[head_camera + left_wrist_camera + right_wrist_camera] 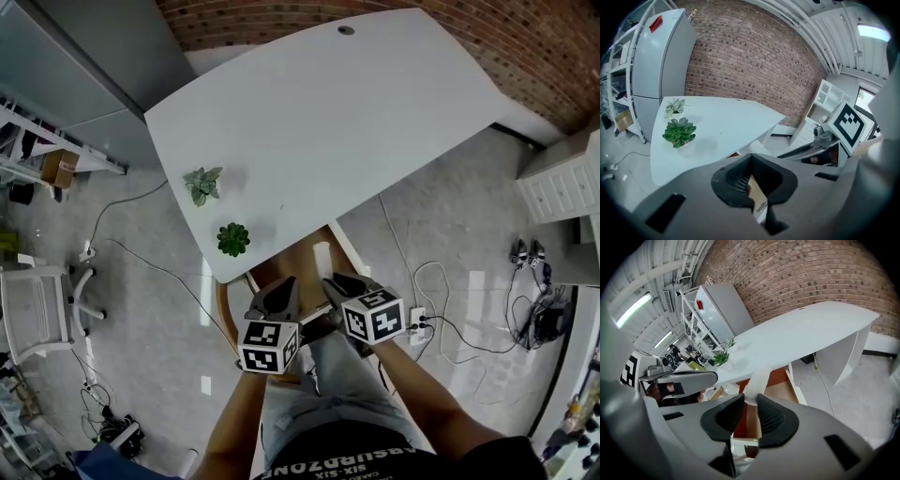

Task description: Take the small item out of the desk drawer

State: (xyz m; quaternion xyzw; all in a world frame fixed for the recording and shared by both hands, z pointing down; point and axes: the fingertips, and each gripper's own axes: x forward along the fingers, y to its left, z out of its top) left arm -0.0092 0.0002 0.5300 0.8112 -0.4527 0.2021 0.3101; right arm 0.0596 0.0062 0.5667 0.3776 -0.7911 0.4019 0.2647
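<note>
The drawer (298, 255) stands pulled out under the front edge of the white desk (328, 122), with its wooden inside showing. My right gripper (335, 281) hovers over it, shut on a small pale white item (757, 380) pinched at its tips (751, 401). In the head view the item (322, 260) pokes out ahead of the jaws. My left gripper (284, 284) hangs just to the left of the right one, also over the drawer. Its jaws meet at the tips (751, 157) with nothing between them. From the left gripper view, the right gripper's marker cube (848, 125) sits close by.
Two small potted plants (232, 238) (202, 184) stand near the desk's front left corner. A white chair (37, 309) is at the left. Cables and a power strip (417, 323) lie on the floor at the right, near a white cabinet (562, 183). The person's legs are below the drawer.
</note>
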